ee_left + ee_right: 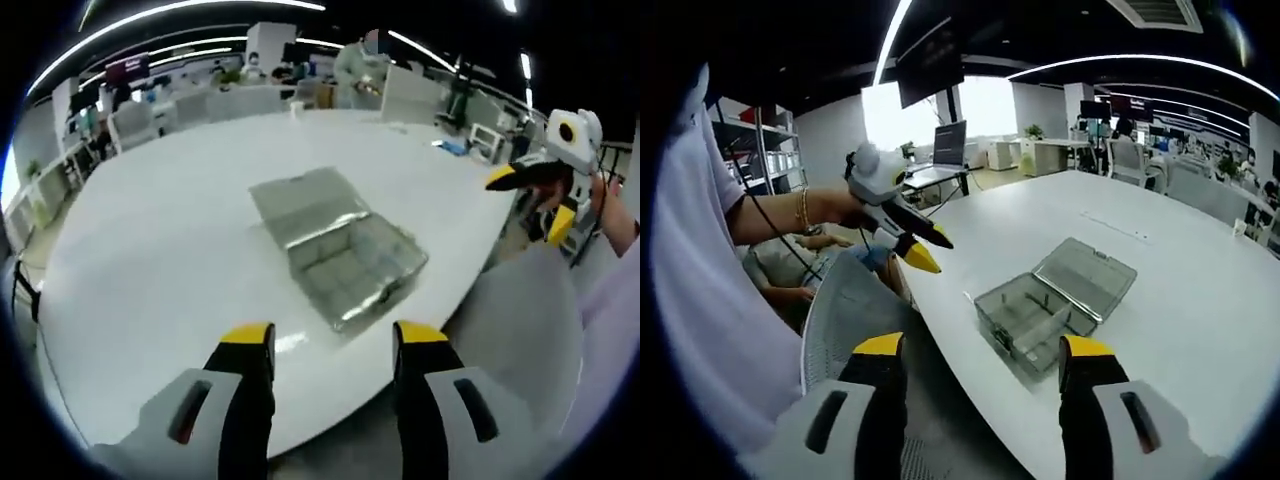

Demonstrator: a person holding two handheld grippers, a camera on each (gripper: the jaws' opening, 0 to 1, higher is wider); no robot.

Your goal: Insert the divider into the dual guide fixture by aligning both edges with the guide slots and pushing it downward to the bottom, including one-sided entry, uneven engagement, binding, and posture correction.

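On the white table [150, 230], an open clear compartment box [340, 245] was shown.
Both grippers, left [330, 340] and right [985, 355], were held spread and empty, short of it.

A big white round surface [180, 230] sits in the middle of a large office room. The ceiling is dark, with long bright light strips [190, 10] curving across it. Far behind the surface stand desks and white chairs [133, 122]. In the right gripper view, a bright window [940, 120] glows at the back, with a dark screen [930, 62] hanging above it. A laptop [948, 145] sits on a desk there. A metal shelf [765, 150] stands by the wall. A grey mesh chair back [845, 320] is close by.
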